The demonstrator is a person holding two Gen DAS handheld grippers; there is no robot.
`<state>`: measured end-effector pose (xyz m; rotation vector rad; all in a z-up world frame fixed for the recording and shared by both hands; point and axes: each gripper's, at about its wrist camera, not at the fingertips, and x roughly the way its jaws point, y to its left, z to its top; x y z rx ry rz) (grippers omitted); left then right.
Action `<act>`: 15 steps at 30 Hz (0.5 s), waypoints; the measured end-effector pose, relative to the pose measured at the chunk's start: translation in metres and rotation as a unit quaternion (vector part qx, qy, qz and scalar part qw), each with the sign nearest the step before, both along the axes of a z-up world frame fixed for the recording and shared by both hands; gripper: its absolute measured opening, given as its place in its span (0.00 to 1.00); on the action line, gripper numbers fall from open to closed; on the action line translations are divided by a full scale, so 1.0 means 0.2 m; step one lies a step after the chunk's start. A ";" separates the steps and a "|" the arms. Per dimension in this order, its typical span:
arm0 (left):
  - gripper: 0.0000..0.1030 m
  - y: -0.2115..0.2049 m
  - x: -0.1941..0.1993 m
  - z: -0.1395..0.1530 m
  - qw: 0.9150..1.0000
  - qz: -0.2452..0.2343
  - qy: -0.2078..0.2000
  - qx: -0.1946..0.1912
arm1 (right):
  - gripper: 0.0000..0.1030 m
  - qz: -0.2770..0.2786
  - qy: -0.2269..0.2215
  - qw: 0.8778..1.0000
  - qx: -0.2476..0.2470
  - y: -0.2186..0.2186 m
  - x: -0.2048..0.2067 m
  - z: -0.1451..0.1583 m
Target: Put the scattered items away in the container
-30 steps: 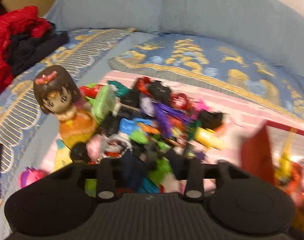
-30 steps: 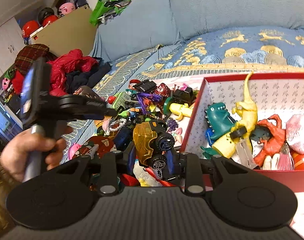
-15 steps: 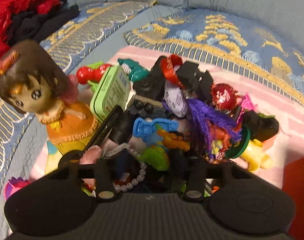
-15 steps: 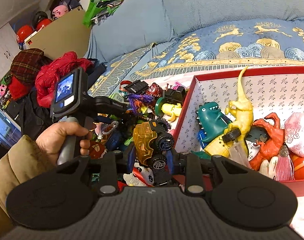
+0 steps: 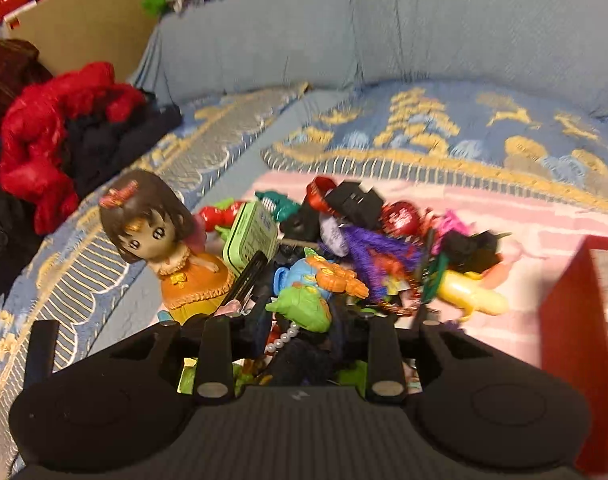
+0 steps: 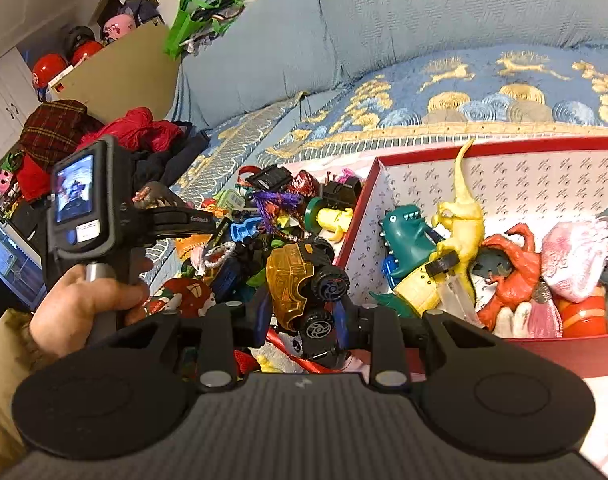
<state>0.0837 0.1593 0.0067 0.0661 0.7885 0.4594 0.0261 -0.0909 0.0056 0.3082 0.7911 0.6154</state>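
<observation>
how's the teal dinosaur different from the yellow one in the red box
The teal dinosaur is stocky, with a blunt toothy snout. The yellow dinosaur is slimmer, and its thin tail points up past the rim of the red box. The teal one sits nearer the box's left wall; the yellow one leans beside it. Both are already inside.

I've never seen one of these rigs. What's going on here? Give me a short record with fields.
setting: sofa with a blue patterned cover
container: red box, already holding dinosaurs and other toys
toy pile: left of the box, a doll at its edge
right gripper: shut on a yellow toy car
left gripper: jaws just closing over the pile; grip unclear
person: hand holds the left gripper
</observation>
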 end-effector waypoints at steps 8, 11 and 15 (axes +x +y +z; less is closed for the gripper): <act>0.31 -0.21 -0.10 0.15 0.999 -0.022 -0.032 0.001 | 0.29 -0.023 -0.021 1.000 0.003 -0.11 -0.05 0.08; 0.31 -0.29 -0.12 0.19 0.999 -0.033 -0.038 -0.001 | 0.29 -0.035 -0.031 0.999 -0.001 -0.17 -0.06 0.10; 0.31 -0.39 -0.13 0.25 0.998 -0.050 -0.047 -0.009 | 0.29 -0.056 -0.037 0.998 0.000 -0.27 -0.05 0.11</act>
